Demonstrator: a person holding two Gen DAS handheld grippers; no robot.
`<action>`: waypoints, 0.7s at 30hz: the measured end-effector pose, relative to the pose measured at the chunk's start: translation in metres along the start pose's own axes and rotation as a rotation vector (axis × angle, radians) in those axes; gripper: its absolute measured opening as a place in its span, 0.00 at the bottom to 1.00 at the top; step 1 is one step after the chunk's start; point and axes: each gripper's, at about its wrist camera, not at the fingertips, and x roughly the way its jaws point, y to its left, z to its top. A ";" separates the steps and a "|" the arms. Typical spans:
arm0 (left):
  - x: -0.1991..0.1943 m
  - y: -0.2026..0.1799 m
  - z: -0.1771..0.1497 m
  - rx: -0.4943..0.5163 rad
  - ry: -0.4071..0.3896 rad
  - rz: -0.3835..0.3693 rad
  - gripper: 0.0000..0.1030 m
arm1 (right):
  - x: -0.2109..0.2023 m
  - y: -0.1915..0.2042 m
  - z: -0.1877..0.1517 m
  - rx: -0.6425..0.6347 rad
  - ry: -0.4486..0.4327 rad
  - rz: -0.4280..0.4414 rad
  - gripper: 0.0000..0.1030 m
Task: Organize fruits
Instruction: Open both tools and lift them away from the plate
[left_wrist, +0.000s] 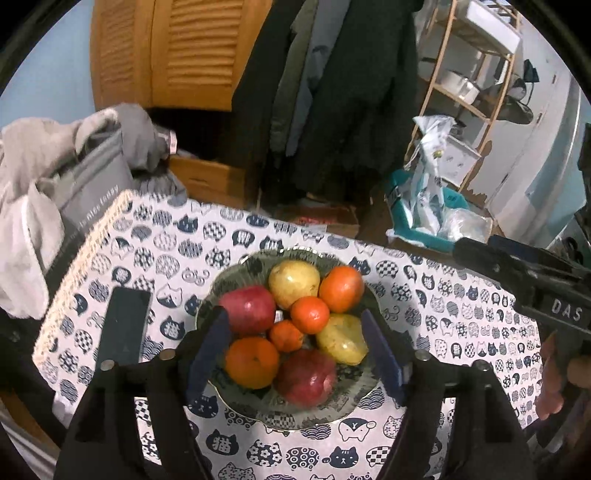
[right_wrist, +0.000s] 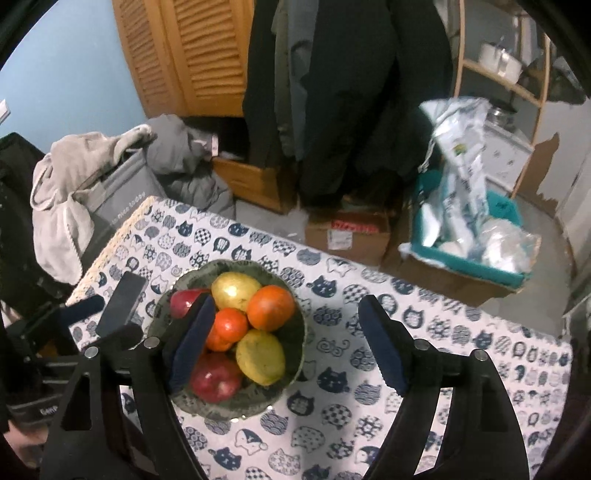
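Note:
A dark green bowl (left_wrist: 255, 408) (right_wrist: 297, 350) stands on the cat-print tablecloth (left_wrist: 461, 332) and holds several fruits. Among them are two red apples (left_wrist: 249, 308) (left_wrist: 306, 376), two yellow fruits (left_wrist: 293, 282) (left_wrist: 341, 343), a large orange fruit (left_wrist: 341, 288) and small mandarins (left_wrist: 309, 314). My left gripper (left_wrist: 293, 325) hovers above the bowl, open, with nothing between its blue pads (left_wrist: 210, 347). My right gripper (right_wrist: 286, 304) is also open and empty, above the bowl's right side; its left pad (right_wrist: 192, 339) hides part of the fruit. Each gripper shows at the edge of the other's view.
A flat black phone-like object (left_wrist: 125, 325) (right_wrist: 123, 306) lies on the table left of the bowl. Beyond the table's far edge are a grey bag with clothes (right_wrist: 110, 192), a cardboard box (right_wrist: 347, 232), a teal bin (right_wrist: 469, 254) and a wooden shelf (left_wrist: 476, 74).

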 end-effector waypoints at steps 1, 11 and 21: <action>-0.004 -0.001 0.001 0.002 -0.010 0.001 0.78 | -0.007 0.000 0.000 0.000 -0.015 -0.004 0.81; -0.058 -0.018 0.015 0.056 -0.125 0.040 0.85 | -0.063 -0.012 -0.002 0.035 -0.120 -0.031 0.82; -0.094 -0.032 0.025 0.065 -0.214 0.043 0.99 | -0.108 -0.019 -0.010 0.011 -0.225 -0.120 0.82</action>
